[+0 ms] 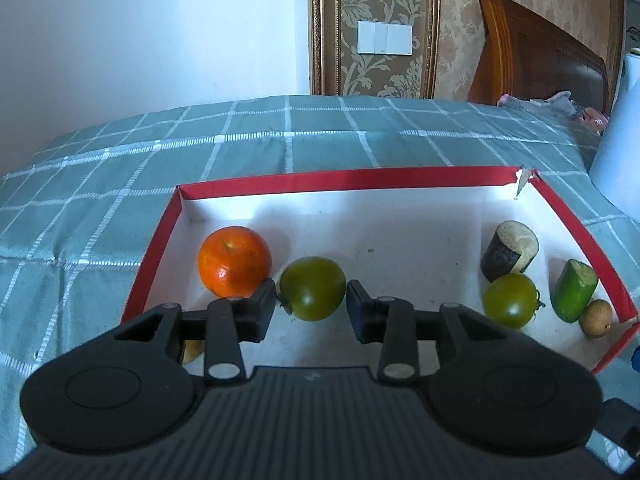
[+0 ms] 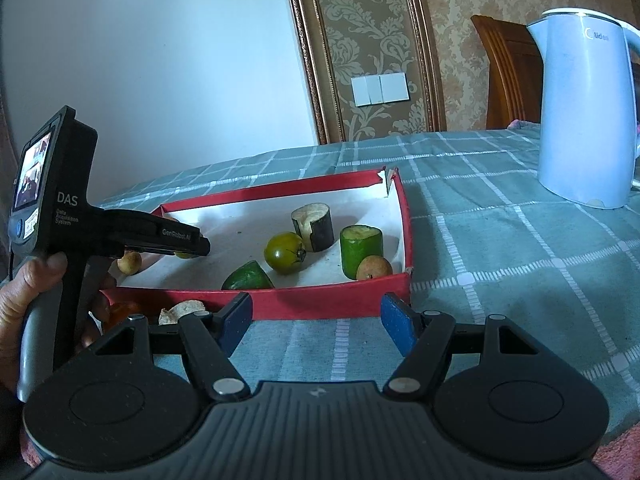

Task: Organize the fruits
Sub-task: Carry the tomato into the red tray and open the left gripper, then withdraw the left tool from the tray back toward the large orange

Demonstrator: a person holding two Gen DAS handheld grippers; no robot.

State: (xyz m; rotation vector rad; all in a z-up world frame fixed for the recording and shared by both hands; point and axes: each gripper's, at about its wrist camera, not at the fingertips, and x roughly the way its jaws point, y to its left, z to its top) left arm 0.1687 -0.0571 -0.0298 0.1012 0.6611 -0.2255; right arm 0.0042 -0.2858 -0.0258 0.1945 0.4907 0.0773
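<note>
A red-rimmed white box (image 1: 352, 178) lies on the bed. In the left wrist view it holds an orange (image 1: 234, 261), a green tomato (image 1: 313, 288), a second green tomato (image 1: 510, 300), a dark peeled chunk (image 1: 509, 252), a green cucumber piece (image 1: 573, 291) and a small brown fruit (image 1: 596, 318). My left gripper (image 1: 311, 309) is open, its fingers either side of the first tomato, apart from it. My right gripper (image 2: 316, 322) is open and empty outside the box's near wall (image 2: 320, 298). The left gripper's body (image 2: 120, 236) reaches into the box.
A white kettle (image 2: 584, 112) stands on the checked green bedspread (image 2: 500, 264) to the right of the box. A wooden headboard (image 1: 536, 52) and wall stand behind. Fruit scraps (image 2: 182, 310) lie outside the box at the near left.
</note>
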